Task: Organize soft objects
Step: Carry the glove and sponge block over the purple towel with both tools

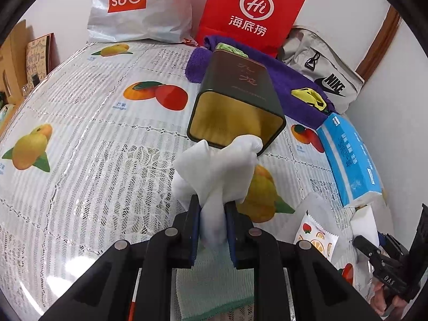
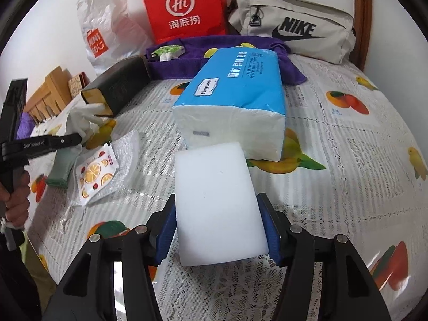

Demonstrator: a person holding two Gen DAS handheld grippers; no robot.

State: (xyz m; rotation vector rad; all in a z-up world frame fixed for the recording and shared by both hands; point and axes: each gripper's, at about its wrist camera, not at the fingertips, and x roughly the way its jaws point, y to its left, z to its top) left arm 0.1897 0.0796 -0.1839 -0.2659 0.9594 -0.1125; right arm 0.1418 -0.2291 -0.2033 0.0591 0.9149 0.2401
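1. Left wrist view shows your left tool [image 1: 212,214] pinching a bunched white cloth [image 1: 216,165] between its blue pads; the cloth's upper end sits at the open mouth of a dark tin [image 1: 238,91] lying on its side on the surface [image 1: 88,123].
2. Behind the tin you have a purple towel [image 1: 294,91] with a yellow item [image 1: 309,96] on it, a red paper bag [image 1: 251,10], a white Miniso bag [image 1: 139,5] and a grey Nike bag [image 1: 321,61] along the wall.
3. Your right tool [image 2: 219,227] is clamped on a white sponge block [image 2: 216,203], held by its two long sides just above the lace cover.
4. Directly ahead of the sponge, a blue tissue pack [image 2: 238,99] blocks the way toward the towel; the sponge's far edge lies just beside it.
5. To the left, a fruit-print sachet [image 2: 93,176] lies on a clear plastic wrapper [image 2: 125,165], with a folded green cloth [image 2: 60,171] just beside it.
6. Hard to read: the tin's interior is only partly visible, the pale green item [image 2: 168,50] on the towel cannot be identified, and you cannot tell whether the white cloth touches the tin's rim.
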